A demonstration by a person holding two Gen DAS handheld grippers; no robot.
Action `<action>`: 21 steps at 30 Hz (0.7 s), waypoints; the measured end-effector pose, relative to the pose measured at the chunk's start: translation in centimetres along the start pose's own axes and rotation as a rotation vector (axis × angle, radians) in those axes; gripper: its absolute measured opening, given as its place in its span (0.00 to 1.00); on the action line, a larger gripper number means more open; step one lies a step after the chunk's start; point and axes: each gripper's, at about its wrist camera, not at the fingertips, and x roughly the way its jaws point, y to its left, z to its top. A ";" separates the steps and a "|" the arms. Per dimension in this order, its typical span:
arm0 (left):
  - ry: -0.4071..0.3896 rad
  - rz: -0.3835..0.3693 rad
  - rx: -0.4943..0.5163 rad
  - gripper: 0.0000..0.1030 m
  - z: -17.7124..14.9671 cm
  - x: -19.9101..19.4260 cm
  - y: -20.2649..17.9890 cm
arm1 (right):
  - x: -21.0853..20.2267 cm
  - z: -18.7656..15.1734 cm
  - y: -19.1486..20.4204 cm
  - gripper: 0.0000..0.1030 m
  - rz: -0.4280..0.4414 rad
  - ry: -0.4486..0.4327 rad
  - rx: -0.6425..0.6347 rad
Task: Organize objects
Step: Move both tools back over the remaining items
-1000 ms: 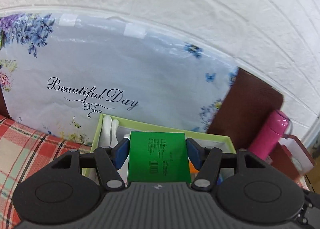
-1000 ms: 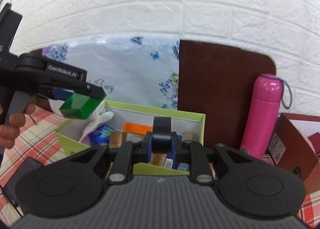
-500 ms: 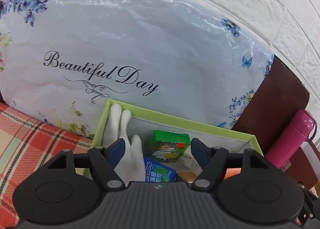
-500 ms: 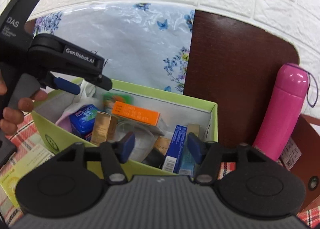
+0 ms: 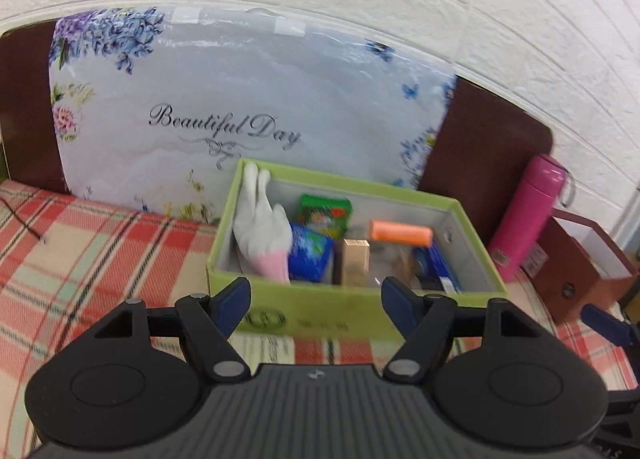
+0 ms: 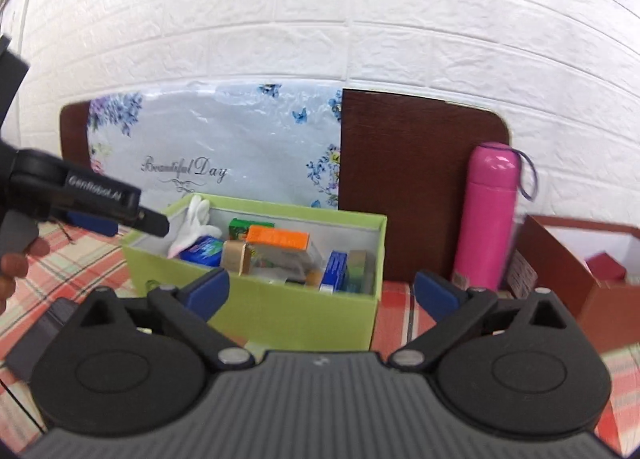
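A light green open box (image 5: 352,315) (image 6: 280,311) stands on the plaid cloth. Inside lie a white glove (image 5: 262,227), a green packet (image 5: 324,213) (image 6: 240,227), a blue packet (image 5: 310,255), a gold box (image 5: 354,265), an orange box (image 5: 400,233) (image 6: 278,238) and blue boxes (image 6: 334,269). My left gripper (image 5: 316,297) is open and empty, just in front of the box. My right gripper (image 6: 322,289) is open and empty, in front of the box's right part. The left gripper's body (image 6: 80,195) shows at the left of the right wrist view.
A pink bottle (image 5: 528,215) (image 6: 490,215) stands right of the box. A brown open box (image 5: 580,271) (image 6: 580,283) sits further right. A flowered "Beautiful Day" bag (image 5: 240,115) and a dark brown board (image 6: 416,183) lean on the white brick wall. A dark flat object (image 6: 36,335) lies at front left.
My left gripper opened and let the green packet drop into the box, then drew back. My right gripper opened, let go of a small dark object and drew back too.
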 end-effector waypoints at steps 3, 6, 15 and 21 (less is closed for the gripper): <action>0.017 -0.001 0.013 0.73 -2.6 -1.6 -0.6 | -2.6 -1.4 0.1 0.98 0.009 0.015 0.027; 0.040 -0.002 0.011 0.73 -5.0 -3.0 -0.7 | -4.7 -2.9 0.5 0.98 0.022 0.027 0.047; 0.086 -0.035 -0.022 0.73 -10.2 -5.2 -0.5 | -7.4 -8.1 2.5 0.94 0.060 0.121 0.063; 0.098 -0.022 -0.051 0.71 -11.2 -4.9 0.6 | -5.2 -9.6 4.6 0.83 0.117 0.195 0.031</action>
